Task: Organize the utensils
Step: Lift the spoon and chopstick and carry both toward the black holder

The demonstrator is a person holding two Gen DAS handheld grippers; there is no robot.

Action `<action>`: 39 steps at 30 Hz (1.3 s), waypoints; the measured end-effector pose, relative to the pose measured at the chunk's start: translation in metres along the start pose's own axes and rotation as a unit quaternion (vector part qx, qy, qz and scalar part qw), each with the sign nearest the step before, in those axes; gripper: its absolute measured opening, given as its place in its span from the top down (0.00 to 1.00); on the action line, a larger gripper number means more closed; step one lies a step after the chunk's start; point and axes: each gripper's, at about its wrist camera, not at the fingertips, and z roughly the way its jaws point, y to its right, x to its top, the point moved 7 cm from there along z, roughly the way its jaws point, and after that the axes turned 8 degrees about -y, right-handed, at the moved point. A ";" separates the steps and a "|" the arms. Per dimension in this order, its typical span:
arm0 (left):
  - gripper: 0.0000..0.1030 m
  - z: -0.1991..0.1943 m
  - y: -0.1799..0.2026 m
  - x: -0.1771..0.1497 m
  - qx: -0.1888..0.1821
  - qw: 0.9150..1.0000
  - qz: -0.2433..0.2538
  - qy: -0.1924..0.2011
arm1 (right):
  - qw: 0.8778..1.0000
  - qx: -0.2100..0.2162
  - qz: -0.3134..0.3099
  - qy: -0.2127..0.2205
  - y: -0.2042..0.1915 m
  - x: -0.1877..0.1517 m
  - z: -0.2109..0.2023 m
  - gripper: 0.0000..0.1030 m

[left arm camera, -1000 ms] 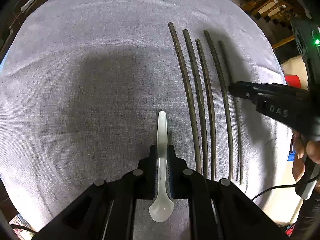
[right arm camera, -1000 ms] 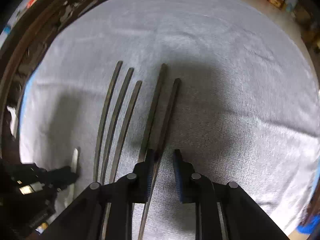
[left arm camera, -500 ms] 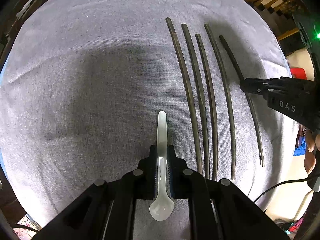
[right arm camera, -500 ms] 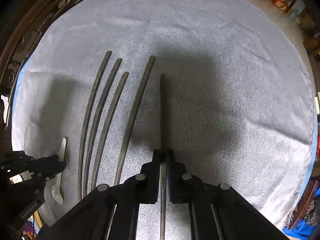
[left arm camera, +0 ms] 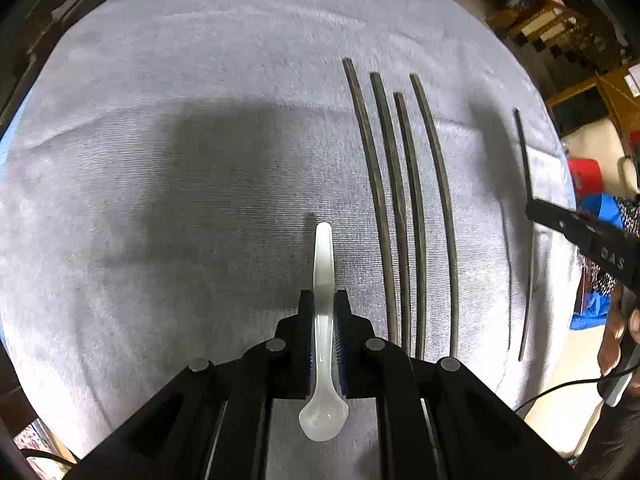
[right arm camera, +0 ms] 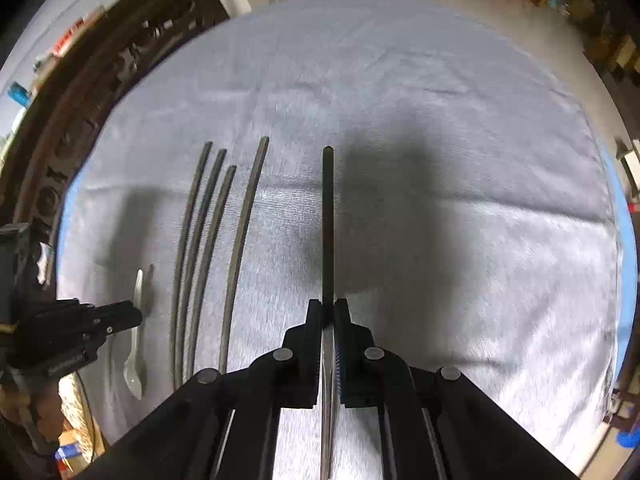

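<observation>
Okay, my right gripper (right arm camera: 328, 312) is clamped on one dark chopstick (right arm camera: 328, 224), jaws tight on its lower half. The stick runs straight out ahead of the fingers, long axis in line with the gripper, and its detached shadow on the grey cloth (right arm camera: 460, 120) suggests it is lifted clear. Landmark: the row of four chopsticks (right arm camera: 208, 248) lying on the cloth. My held stick sits to the right of that row, roughly parallel to it, clearly apart from the nearest one. Whatever slot comes next, I judge the move turns on keeping that axis parallel to the row.

My left gripper (left arm camera: 324, 312) is shut on a translucent white spoon (left arm camera: 323, 320), handle pointing forward, bowl toward the camera, left of the row. The right hand is nearer the row's open right side.

Left view shows the gap between held stick and row; right view hides it under the stick but shows the grip itself.
</observation>
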 end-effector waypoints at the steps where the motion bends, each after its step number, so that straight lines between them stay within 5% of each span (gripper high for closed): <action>1: 0.91 -0.004 -0.001 -0.002 -0.003 1.000 -0.002 0.008 | 1.000 0.004 0.003 0.005 0.002 -0.006 -0.004 0.94; 18: 0.91 -0.078 -0.010 -0.055 -0.056 0.988 -0.036 0.138 | 0.983 0.082 0.072 0.146 0.016 -0.082 -0.085 0.94; 39: 0.91 -0.150 0.018 -0.130 -0.074 0.945 -0.038 0.316 | 0.924 0.131 0.141 0.331 0.006 -0.178 -0.176 0.93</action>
